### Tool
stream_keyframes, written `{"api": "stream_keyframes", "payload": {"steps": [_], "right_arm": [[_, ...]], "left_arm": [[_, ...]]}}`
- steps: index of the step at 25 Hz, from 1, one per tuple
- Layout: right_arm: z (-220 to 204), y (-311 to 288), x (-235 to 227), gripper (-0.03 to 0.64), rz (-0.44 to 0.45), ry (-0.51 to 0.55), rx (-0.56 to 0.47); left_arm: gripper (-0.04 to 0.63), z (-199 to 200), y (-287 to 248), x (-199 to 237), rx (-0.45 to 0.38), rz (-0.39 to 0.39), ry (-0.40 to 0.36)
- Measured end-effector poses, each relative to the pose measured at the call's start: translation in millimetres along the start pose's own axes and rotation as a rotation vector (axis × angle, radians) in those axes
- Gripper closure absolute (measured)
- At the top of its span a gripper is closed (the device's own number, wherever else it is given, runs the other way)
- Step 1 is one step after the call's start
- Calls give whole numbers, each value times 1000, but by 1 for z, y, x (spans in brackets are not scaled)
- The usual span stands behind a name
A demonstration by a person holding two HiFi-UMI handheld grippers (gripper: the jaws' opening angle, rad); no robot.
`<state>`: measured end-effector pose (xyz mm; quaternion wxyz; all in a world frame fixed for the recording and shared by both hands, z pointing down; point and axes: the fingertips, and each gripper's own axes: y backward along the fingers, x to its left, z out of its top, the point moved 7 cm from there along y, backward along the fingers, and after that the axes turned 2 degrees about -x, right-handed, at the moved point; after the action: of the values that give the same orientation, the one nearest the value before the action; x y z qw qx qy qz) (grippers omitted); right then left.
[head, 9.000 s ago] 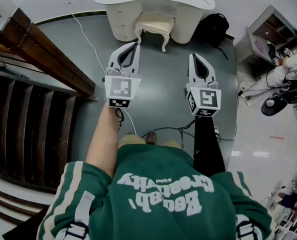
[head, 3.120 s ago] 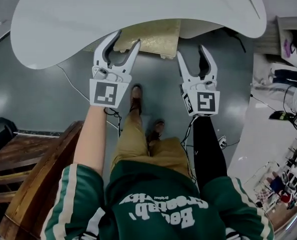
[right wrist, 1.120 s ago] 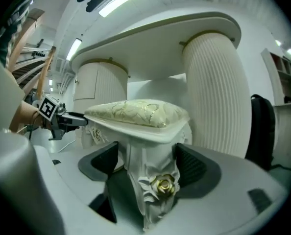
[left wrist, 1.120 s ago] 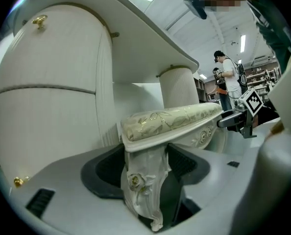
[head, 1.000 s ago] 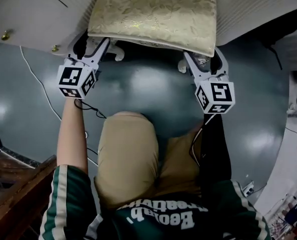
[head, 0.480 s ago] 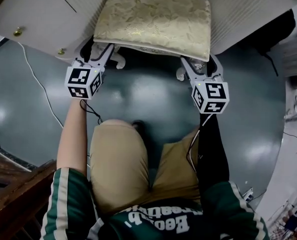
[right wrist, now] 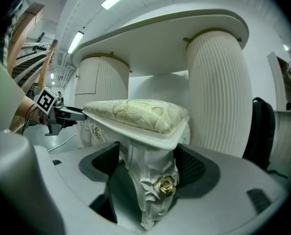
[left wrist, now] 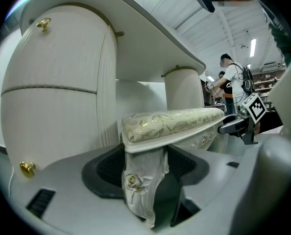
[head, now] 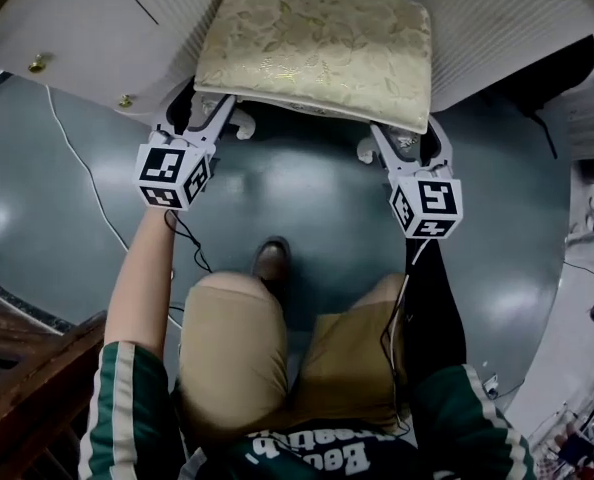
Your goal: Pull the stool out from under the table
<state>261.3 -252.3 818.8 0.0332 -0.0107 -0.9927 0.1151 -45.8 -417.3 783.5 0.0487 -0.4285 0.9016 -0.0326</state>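
The stool has a gold-patterned cushion (head: 317, 43) and carved white legs; it stands half under the white dressing table (head: 87, 28). In the head view my left gripper (head: 211, 116) reaches under the cushion's front left corner and my right gripper (head: 407, 140) under the front right corner. The left gripper view shows the front left leg (left wrist: 143, 190) held between the dark pads (left wrist: 109, 168). In the right gripper view the front right leg (right wrist: 153, 185), with its gold rose, is clamped between the pads (right wrist: 192, 168). Both fingertips' ends are hidden below the seat.
Ribbed table pedestals (right wrist: 216, 97) stand on either side of the stool, the left one (left wrist: 52, 82) with brass knobs (head: 39, 64). A white cable (head: 72, 168) lies on the grey floor at left. Dark wooden furniture (head: 27, 388) is lower left, a black bag (head: 567, 58) at right. My shoe (head: 270, 261) is below the stool.
I walked up to the table and crouched, and the grippers closed on the front legs. Over the last second the stool and both grippers have shifted slightly toward me.
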Motion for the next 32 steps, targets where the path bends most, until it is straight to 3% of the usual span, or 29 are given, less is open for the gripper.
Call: {"api": "stream_keyframes", "payload": {"steps": [4, 9, 12, 20, 28, 32], "right_arm": [[12, -25, -4, 258, -19, 14, 49], [38, -96, -23, 256, -58, -28, 150], [42, -92, -37, 255, -72, -45, 190], [23, 1, 8, 253, -50, -70, 275], [28, 7, 11, 253, -32, -114, 335], [13, 68, 49, 261, 5, -128, 356]], "left_arm": [[308, 2, -16, 13, 40, 18, 29], [308, 13, -92, 67, 146, -25, 56], [308, 19, -106, 57, 196, -44, 68], [308, 10, -9, 7, 296, -40, 89], [308, 20, -4, 6, 426, -40, 91], [310, 8, 74, -23, 463, -22, 110]]}}
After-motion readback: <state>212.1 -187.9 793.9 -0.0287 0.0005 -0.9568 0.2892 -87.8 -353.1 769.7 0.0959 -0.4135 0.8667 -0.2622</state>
